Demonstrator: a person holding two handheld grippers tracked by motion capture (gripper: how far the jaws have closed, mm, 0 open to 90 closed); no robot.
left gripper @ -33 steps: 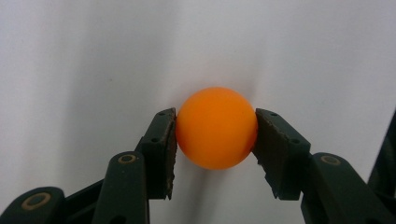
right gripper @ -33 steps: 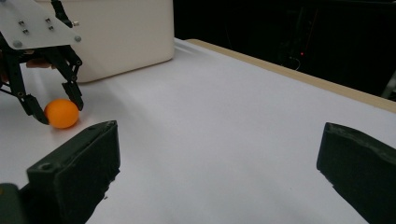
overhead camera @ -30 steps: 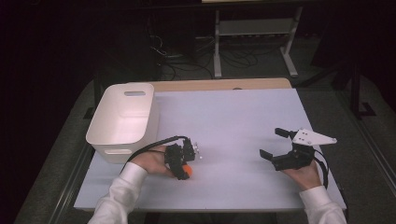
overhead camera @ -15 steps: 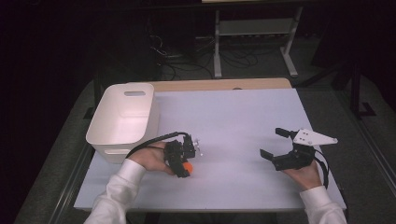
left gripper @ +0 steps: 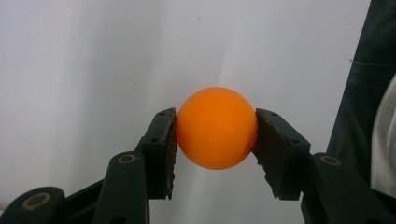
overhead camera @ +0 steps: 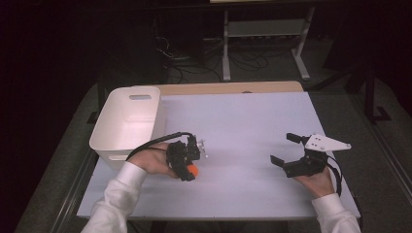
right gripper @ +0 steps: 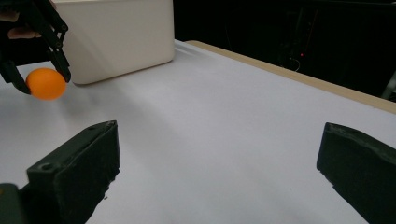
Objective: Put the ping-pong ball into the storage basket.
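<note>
An orange ball (left gripper: 216, 127) is clamped between the two black jaws of my left gripper (overhead camera: 190, 171), which is shut on it and points down over the white table sheet. The same ball (overhead camera: 193, 170) shows at the gripper's tip in the high view, and from the right gripper view the ball (right gripper: 45, 83) hangs just above the sheet. My right gripper (overhead camera: 283, 148) rests at the table's right side, open wide, with nothing between its jaws.
A white plastic bin (overhead camera: 127, 121) stands at the table's left, just behind my left hand. The white sheet (overhead camera: 248, 121) covers the table, with a wooden edge (overhead camera: 228, 88) at the back. Dark floor, cables and a metal stand lie beyond.
My left gripper with the ball has shifted very slightly; the right gripper has stayed where it was, still open.
</note>
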